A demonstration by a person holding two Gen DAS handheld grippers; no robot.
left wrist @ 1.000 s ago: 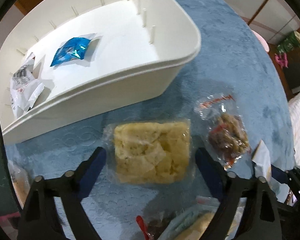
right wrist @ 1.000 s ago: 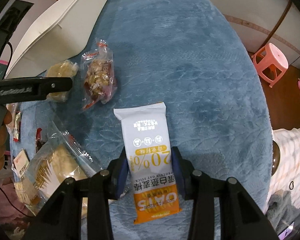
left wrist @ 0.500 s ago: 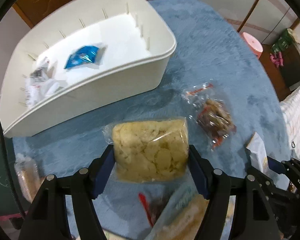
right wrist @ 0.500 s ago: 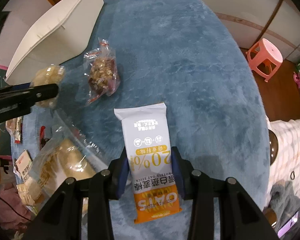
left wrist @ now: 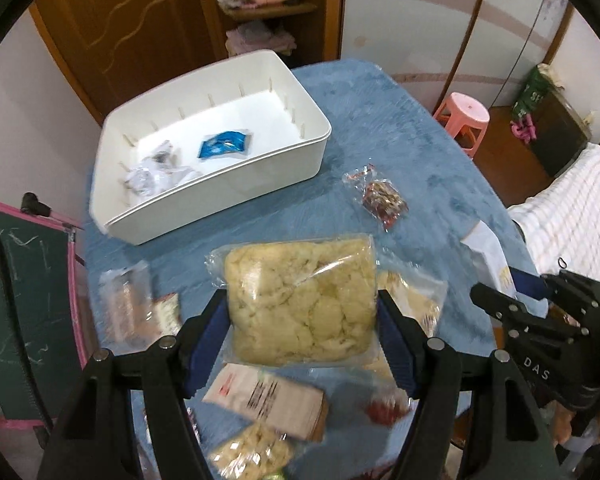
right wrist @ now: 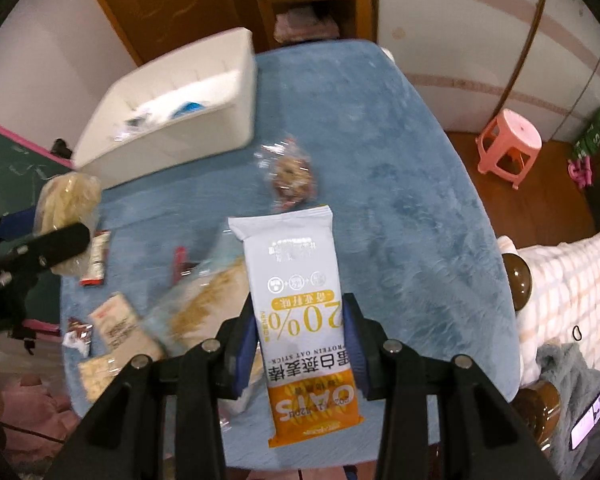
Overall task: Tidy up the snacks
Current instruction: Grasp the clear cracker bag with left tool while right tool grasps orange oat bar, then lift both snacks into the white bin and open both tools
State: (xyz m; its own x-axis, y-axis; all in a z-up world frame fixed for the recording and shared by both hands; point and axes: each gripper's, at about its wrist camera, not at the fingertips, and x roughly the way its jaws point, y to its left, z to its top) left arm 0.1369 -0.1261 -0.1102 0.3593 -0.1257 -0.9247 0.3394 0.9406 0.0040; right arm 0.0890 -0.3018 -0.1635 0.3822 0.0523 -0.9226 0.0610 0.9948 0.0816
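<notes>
We hold two items aloft. Left tool [left wrist: 302, 330] pinches a biscuit bag [left wrist: 300, 300]; right tool [right wrist: 300, 344] pinches an oat bar [right wrist: 300, 312]. Bin [left wrist: 236, 184] at eleven o'clock. Risk: slick wrappers slipping out before reaching it.

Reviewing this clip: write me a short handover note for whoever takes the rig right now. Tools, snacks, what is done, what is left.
Left tool: shut on the clear bag of pale yellow puffed snack, lifted off the blue plush table cover.
Right tool: shut on the white-and-orange oat bar wrapper, also lifted.
Done: the white plastic bin already holds a blue packet and crumpled white wrappers.
Left: drop both held snacks into the bin, then collect the clear nut-mix packet and the packets lying near the table's front edge.
</notes>
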